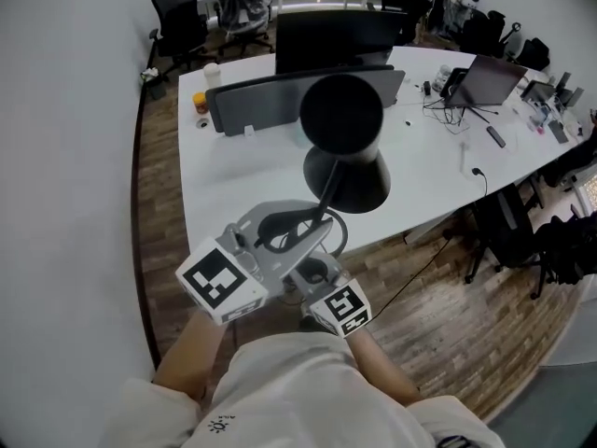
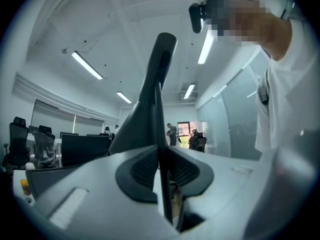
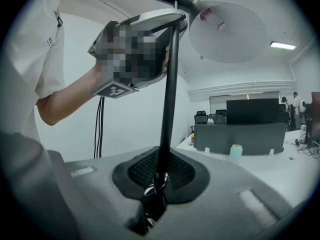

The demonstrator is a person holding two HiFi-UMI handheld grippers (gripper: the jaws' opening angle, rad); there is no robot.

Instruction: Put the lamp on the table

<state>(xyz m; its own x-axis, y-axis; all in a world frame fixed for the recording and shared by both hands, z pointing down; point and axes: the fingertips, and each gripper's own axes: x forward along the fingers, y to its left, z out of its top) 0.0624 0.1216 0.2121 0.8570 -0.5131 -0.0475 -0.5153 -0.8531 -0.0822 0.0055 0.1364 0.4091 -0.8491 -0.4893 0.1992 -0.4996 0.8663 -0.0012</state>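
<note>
Head view shows the lamp [image 1: 343, 180], black with a round head and a cone-shaped part, held up in front of the person. In this view its wide parts overlap the near edge of the table [image 1: 233, 175]. Whether any of it touches the top cannot be told. Its thin stem runs back toward the person, into both grippers.

The left gripper [image 1: 297, 231] has its jaws closed narrowly on the stem, and its own view shows the pads pressed on either side of the thin black rod. The right gripper [image 1: 315, 271] clamps the same stem nearer the person, jaws likewise narrow, with a bit of wire showing just under the grip. Seen from the right gripper view, the left gripper sits higher on the stem. Above it the stem bends over into the shade [image 3: 225, 31], which is pale inside and holds a bulb [image 3: 212, 18].

On the far side of the table stand a grey divider [image 1: 270, 101] and a black monitor [image 1: 336, 35]. A laptop [image 1: 490, 80] sits among small clutter to the right, and a white cup [image 1: 212, 73] at the far left corner. Black chairs [image 1: 182, 17] stand beyond the table. Wooden floor [image 1: 448, 315] lies near and right of it.
</note>
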